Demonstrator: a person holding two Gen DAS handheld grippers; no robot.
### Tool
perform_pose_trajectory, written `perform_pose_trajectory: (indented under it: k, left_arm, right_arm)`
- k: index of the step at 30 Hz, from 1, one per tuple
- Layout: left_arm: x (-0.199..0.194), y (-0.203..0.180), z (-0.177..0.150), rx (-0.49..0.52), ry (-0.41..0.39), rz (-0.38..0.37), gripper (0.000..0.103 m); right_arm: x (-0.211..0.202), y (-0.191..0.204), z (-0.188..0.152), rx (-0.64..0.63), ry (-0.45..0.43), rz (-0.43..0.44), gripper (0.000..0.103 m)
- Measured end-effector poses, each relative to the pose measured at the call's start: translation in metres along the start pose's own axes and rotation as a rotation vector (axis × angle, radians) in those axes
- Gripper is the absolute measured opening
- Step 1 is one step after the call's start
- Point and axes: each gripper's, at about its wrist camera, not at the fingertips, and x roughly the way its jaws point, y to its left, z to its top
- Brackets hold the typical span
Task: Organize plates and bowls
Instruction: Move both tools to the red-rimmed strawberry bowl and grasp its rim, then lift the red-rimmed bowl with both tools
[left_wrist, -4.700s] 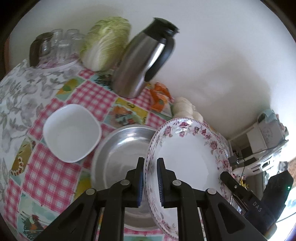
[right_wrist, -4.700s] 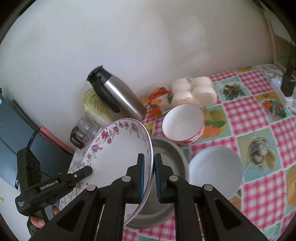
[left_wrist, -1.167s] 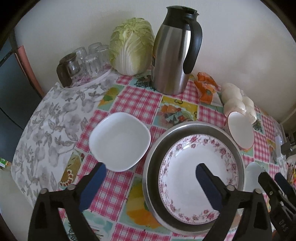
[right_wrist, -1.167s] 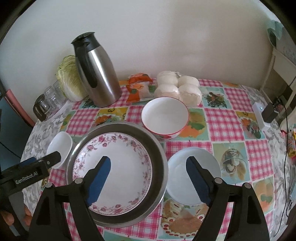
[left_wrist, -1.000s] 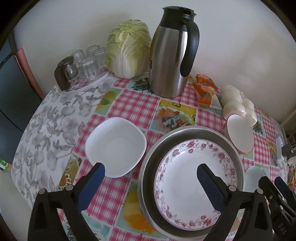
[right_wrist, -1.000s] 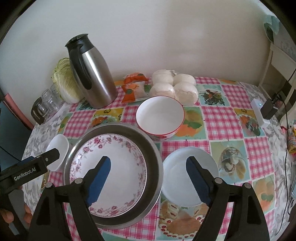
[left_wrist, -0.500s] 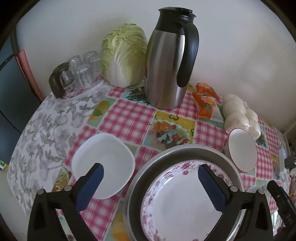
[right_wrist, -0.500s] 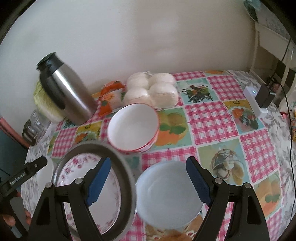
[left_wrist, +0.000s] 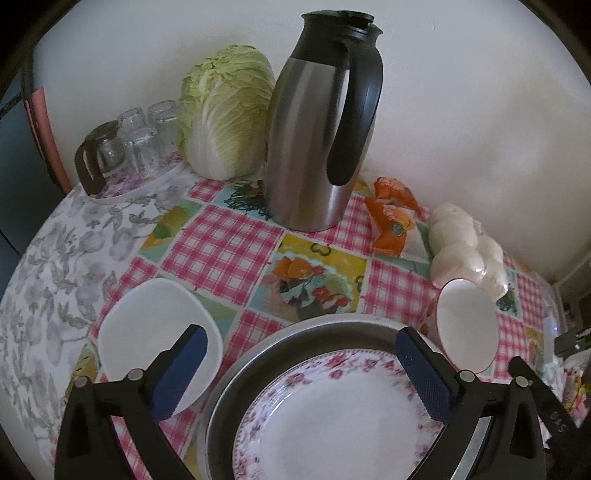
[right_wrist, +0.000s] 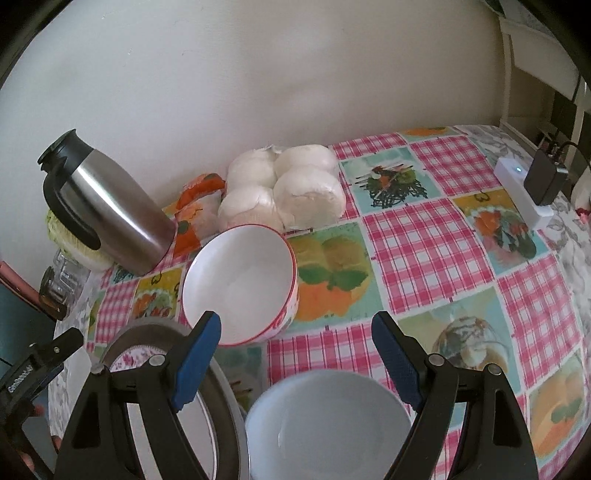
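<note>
Bowls: three — square white bowl (left_wrist: 157, 334), red-rimmed bowl (right_wrist: 240, 284), round white bowl (right_wrist: 328, 424)
Floral plate (left_wrist: 332, 424): one
Metal basin (left_wrist: 258, 369): one
Thermos jug (left_wrist: 317, 122): one
Cabbage (left_wrist: 225, 110): one

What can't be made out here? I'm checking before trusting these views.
- Floral plate: near part cut off by the left view's bottom edge.
- Pale bowl: blurred, near rim cut off by the right view's bottom edge.
- Glasses: count unclear, overlapping in the left view.
</note>
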Motion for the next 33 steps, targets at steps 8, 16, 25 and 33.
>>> perform_pose_trajectory:
  k: [8,16,25,33]
  left_arm:
    - [0.001,-0.031,0.018,0.117,0.010,0.011,0.103]
    - [0.036,-0.072,0.033,0.155,0.147,-0.058,0.087]
    - [0.088,-0.117,0.024,0.226,0.273,-0.038,0.059]
    - [0.118,-0.142,0.016,0.282,0.341,-0.038,0.030]
  right_arm:
    - [0.016,0.004,0.007,-0.008,0.001,0.010,0.084]
    - [0.038,0.005,0.007,0.000,0.019,0.012,0.081]
    - [0.064,-0.006,0.002,0.042,0.077,0.023,0.038]
    - [0.077,0.000,-0.001,0.051,0.112,0.079,0.035]
